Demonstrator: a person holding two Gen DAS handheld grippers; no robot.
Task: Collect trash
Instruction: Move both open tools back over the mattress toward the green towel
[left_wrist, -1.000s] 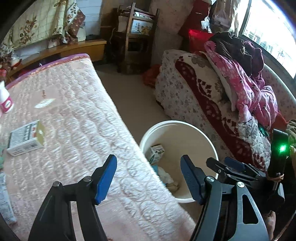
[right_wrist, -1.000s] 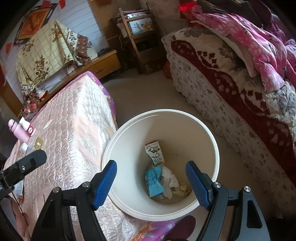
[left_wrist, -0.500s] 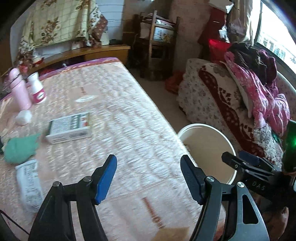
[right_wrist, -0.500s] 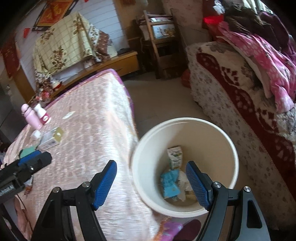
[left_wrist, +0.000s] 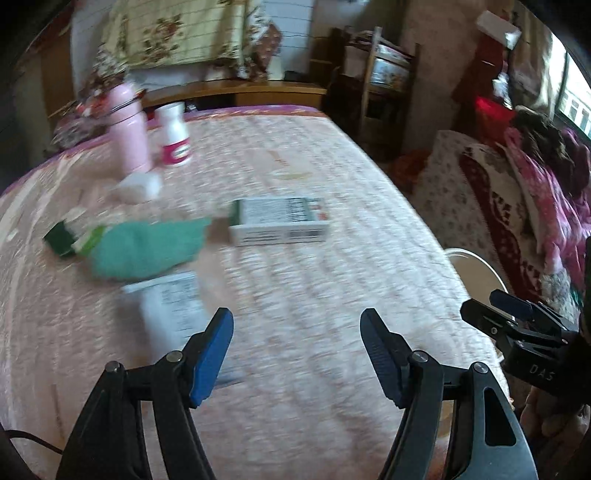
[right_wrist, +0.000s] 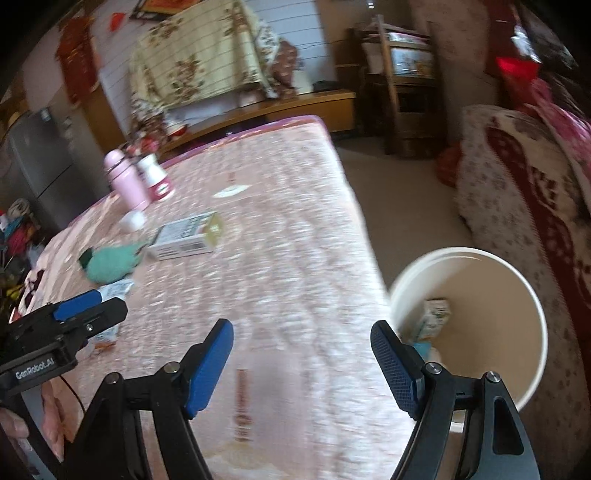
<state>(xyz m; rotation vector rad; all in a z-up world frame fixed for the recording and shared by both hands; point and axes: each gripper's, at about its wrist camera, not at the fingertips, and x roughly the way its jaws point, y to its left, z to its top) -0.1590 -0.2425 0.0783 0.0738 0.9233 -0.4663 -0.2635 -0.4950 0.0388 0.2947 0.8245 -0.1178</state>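
1. My left hand-held gripper (left_wrist: 295, 350) hung released above the near part of the bed (left_wrist: 314, 280), its blue pads wide apart with nothing between them.
2. My right hand-held gripper (right_wrist: 301, 363) was released too, over the bed's near right edge, just beside the white bucket (right_wrist: 532, 295) on the floor.
3. The trash lay on the left side of the bed: a white wrapper (left_wrist: 168, 299) nearest my left hand-held gripper, a green crumpled piece (left_wrist: 147, 245) beyond it, and a flat carton (left_wrist: 279, 221) farther to the right.
4. The bucket already held a small carton (right_wrist: 436, 314) and some scraps.
5. I judged the wrapper the next pick: approach low, straddle one edge with the pads, and close firmly, since thin film could slip.
6. The pink flask (left_wrist: 127, 129) and white bottle (left_wrist: 173, 136) stood at the far left; I judged them not trash.
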